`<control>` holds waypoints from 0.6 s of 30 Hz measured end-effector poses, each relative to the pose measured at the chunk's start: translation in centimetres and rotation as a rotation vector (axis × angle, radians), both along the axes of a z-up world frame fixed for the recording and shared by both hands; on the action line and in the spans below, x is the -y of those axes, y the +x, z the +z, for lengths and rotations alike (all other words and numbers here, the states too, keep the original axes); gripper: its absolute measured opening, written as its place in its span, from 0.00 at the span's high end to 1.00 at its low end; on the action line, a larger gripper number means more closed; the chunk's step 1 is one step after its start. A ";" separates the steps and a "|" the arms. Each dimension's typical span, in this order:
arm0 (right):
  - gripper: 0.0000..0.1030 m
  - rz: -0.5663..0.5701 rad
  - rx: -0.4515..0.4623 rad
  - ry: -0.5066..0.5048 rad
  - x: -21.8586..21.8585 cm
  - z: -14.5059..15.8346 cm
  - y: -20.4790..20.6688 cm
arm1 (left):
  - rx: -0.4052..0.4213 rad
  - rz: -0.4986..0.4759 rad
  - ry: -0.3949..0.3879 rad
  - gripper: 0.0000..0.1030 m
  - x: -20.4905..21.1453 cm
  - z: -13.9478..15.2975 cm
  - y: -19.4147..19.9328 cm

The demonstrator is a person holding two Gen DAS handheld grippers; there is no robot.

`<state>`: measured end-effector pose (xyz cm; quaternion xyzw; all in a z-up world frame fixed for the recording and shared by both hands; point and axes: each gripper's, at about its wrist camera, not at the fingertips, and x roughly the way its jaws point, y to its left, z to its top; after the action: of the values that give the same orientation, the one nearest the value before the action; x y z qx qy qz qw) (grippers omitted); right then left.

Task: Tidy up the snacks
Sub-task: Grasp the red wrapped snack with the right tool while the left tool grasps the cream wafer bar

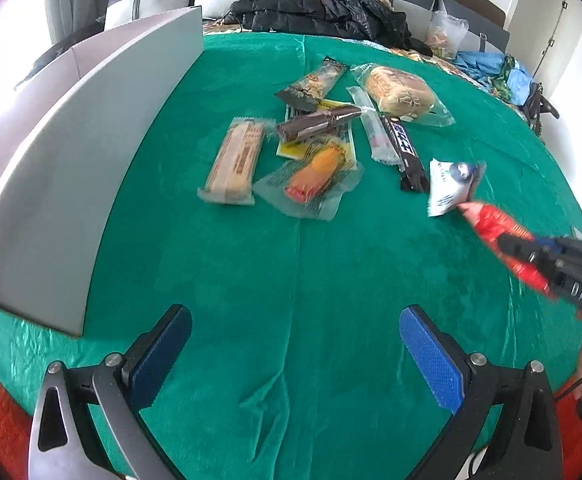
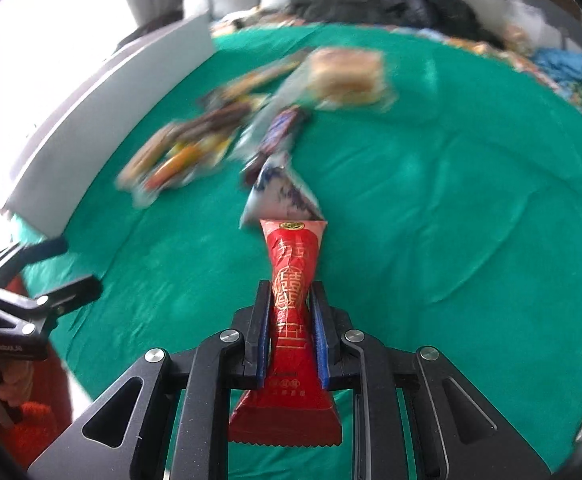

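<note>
My right gripper (image 2: 291, 292) is shut on a red snack packet (image 2: 293, 280) and holds it above the green cloth; it also shows in the left wrist view (image 1: 495, 226), where the packet's tip touches a white and blue packet (image 1: 449, 184). My left gripper (image 1: 295, 320) is open and empty above the cloth near the front edge. A pile of snacks lies mid-table: a beige wafer bar (image 1: 235, 160), an orange snack in clear wrap (image 1: 315, 178), a brown roll (image 1: 319, 122), a black bar (image 1: 405, 152) and a wrapped bun (image 1: 401, 92).
A grey box (image 1: 91, 132) stands along the left side of the green cloth (image 1: 291, 264). Dark jackets (image 1: 323, 12) and a plastic bag (image 1: 447, 34) lie at the far edge. Blue fabric (image 1: 487, 68) lies at the far right.
</note>
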<state>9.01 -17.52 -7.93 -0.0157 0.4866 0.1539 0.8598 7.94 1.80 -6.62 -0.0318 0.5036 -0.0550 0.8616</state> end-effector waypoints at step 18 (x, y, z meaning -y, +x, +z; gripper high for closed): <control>0.80 -0.150 -0.057 0.254 6.4 -0.6 4.6 | 0.036 -0.002 0.024 0.00 -1.4 2.0 6.0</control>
<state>13.57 -23.96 -8.53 0.1337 0.4871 0.1500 0.8499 13.93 3.23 -4.66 -0.0199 0.4887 -0.0503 0.8708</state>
